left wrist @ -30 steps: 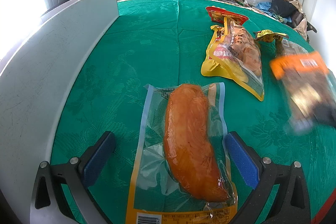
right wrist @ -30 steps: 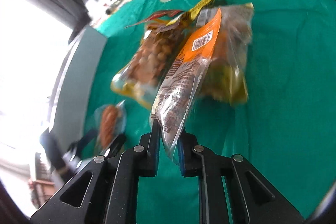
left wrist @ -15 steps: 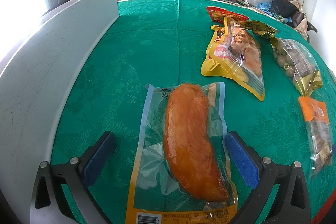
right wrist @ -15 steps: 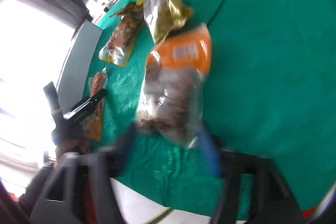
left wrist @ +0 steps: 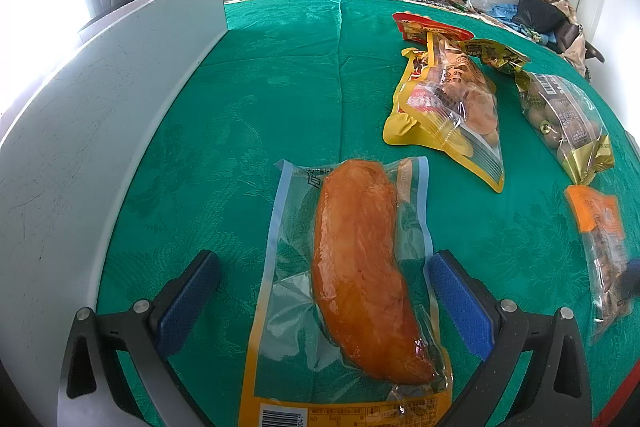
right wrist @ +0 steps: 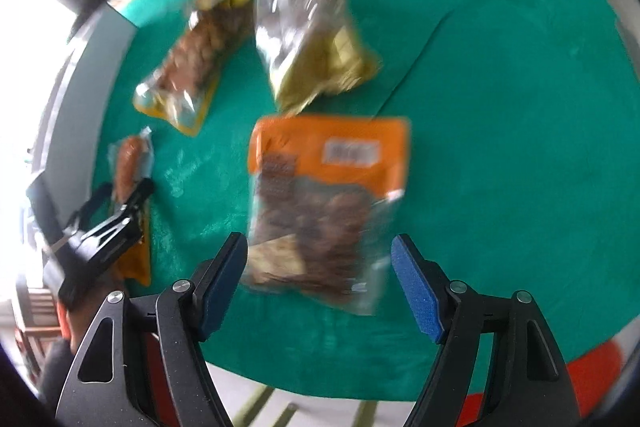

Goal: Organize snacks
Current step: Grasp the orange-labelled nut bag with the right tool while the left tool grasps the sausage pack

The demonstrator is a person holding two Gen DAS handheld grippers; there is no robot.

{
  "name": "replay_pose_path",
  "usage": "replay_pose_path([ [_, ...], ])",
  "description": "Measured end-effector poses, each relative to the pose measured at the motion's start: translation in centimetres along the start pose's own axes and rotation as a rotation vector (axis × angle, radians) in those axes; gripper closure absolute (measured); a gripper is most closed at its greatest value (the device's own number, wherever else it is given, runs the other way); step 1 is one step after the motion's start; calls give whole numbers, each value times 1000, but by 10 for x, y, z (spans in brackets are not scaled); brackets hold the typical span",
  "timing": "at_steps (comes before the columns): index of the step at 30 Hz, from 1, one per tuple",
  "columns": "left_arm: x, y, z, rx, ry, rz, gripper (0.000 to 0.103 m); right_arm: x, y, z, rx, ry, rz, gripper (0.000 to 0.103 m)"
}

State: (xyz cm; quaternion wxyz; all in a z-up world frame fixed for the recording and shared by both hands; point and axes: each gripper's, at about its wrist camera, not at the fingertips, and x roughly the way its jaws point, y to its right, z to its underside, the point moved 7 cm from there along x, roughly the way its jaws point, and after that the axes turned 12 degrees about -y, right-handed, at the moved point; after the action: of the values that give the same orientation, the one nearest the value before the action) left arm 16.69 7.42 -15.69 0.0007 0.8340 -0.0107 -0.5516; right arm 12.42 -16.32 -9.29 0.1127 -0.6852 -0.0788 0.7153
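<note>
Now | right gripper jaws spread, orange-topped pack lying free on cloth mid-frame, apparently lined below gold bag | left gripper spread, straddling sausage pack, seemingly ready to grasp.

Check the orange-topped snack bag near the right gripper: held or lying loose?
Lying loose. The orange-topped bag rests flat on the green cloth, and the right gripper stands open, its pads clear of both bag edges.
</note>
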Motion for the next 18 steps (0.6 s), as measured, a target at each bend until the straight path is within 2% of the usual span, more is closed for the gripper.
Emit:
replay_pose_path([
  [1, 0, 0, 0, 0, 0, 0, 0, 10, -4, 1, -3, -25, 16, 15],
  [2, 0, 0, 0, 0, 0, -1, 0, 22, -12, -1, -29, -38, 82, 6],
  [4, -1, 1, 0, 1, 0, 0, 0, 34, -16, -6, -75, 4, 263, 4],
  [7, -2, 2, -1, 2, -1, 2, 0, 32, -3, -6, 1, 68, 247, 4],
  [10, 0, 4, -2, 9, -12, -1, 0, 31, 10, 3, 7, 48, 265, 5],
  [16, 1, 4, 1, 84, -203, 24, 0, 31, 33, 7, 26, 24, 251, 3],
  [18, -1, 4, 4, 97, -239, 30, 6, 33, 36, 8, 17, 19, 250, 3],
])
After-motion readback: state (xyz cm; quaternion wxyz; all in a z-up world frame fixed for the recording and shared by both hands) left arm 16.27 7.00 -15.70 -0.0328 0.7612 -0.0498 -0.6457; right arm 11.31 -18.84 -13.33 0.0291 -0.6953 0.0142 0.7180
